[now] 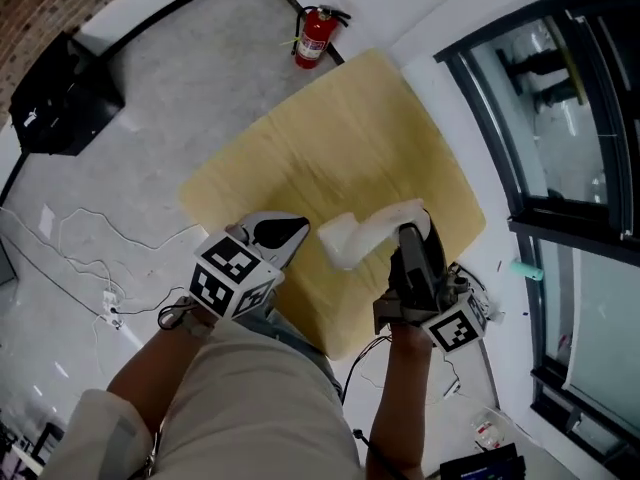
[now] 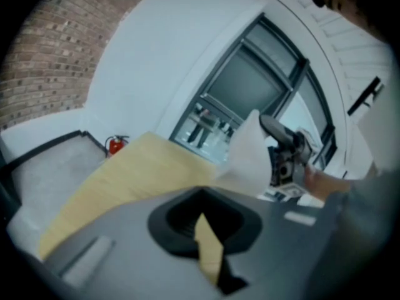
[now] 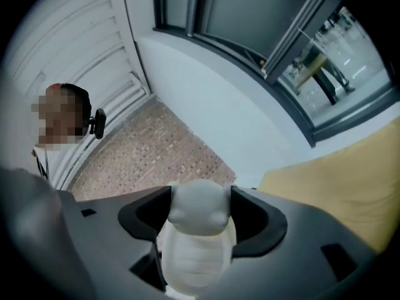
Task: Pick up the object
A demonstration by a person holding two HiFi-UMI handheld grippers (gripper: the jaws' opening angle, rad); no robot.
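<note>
1. Right gripper [image 3: 200, 206]: the jaws were found clamped on a white figure [image 3: 197, 249], one black pad pressed to each side of its rounded head. A marker cube [image 1: 455, 328] was noted at the gripper's rear end.
2. White figure: a small animal shape with a ribbed belly was recorded. It was held between the right gripper's jaws and stuck out past their tips towards the left gripper [image 1: 285, 233]. It was carried over the table board [image 1: 340, 138]. Whether its lower end touched the board could not be told.
3. Left gripper: the jaws were seen drawn together to a point, with only a thin sliver of board showing through the slit and nothing held in them. It was placed just beside the figure, apart from it. A marker cube [image 1: 235, 273] was noted behind its jaws.
4. Table board: pale wood with rounded corners, spread beneath and ahead of both grippers.
5. Fire extinguisher [image 1: 315, 36]: red, stood upright on the floor past the board's far edge, well ahead of the left gripper.
6. Black box [image 1: 62, 93]: set on the floor far out to the left gripper's outer side.
7. Window [image 1: 570, 118]: dark-framed glazing, ranged along the right gripper's outer side.
8. Brick wall [image 3: 156, 149]: seen straight beyond the right gripper's jaws, behind the figure's head.
9. Person [image 3: 47, 161]: glimpsed to the left of the right gripper's line of sight, near white slats.
</note>
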